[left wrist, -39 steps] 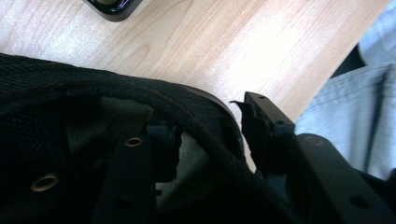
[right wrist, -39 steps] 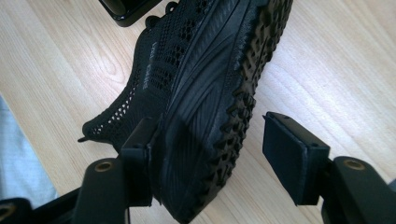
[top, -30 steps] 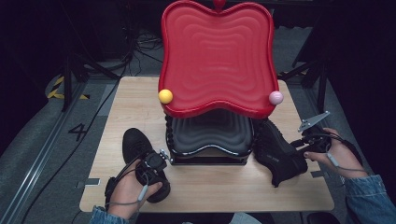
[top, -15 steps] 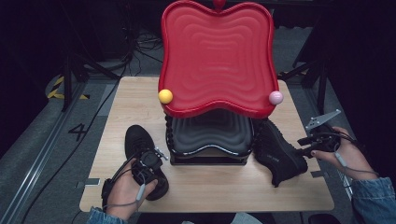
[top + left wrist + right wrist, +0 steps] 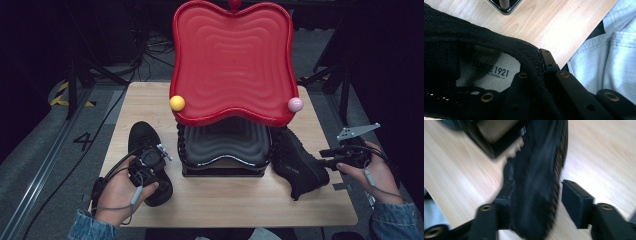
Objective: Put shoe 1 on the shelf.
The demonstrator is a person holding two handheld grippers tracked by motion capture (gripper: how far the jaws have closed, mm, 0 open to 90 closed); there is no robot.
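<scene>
Black mesh and a padded collar sit right at the left claw (image 5: 537, 75), whose jaws are clamped fully together on the rim of the left shoe (image 5: 150, 162), one jaw inside the opening above the printed insole and one outside. That bite on the collar looks chosen because it is the one thin, firm edge a narrow claw can pinch to carry a shoe. In the high view this shoe lies under the claw on the near left part of the desk (image 5: 225, 200), toe pointing away from the person.

At the right claw (image 5: 536, 195) the jaws have just been closing, with the heel end of the right shoe (image 5: 300, 167) between them. One jaw lies against the fabric, while the other stands a little off it, so I judge the grip not yet made. The picture is blurred, and how near that last gap is I cannot tell exactly. This shoe lies tilted on its side just ahead of the claw, its toe touching or nearly touching the black base.

Beyond both claws, between the two shoes, stands a black ribbed stand (image 5: 225, 147) bearing a large red tray (image 5: 232, 60), tipped upward, with a yellow ball (image 5: 177, 103) and a pink ball (image 5: 295, 104) at its lower corners.
</scene>
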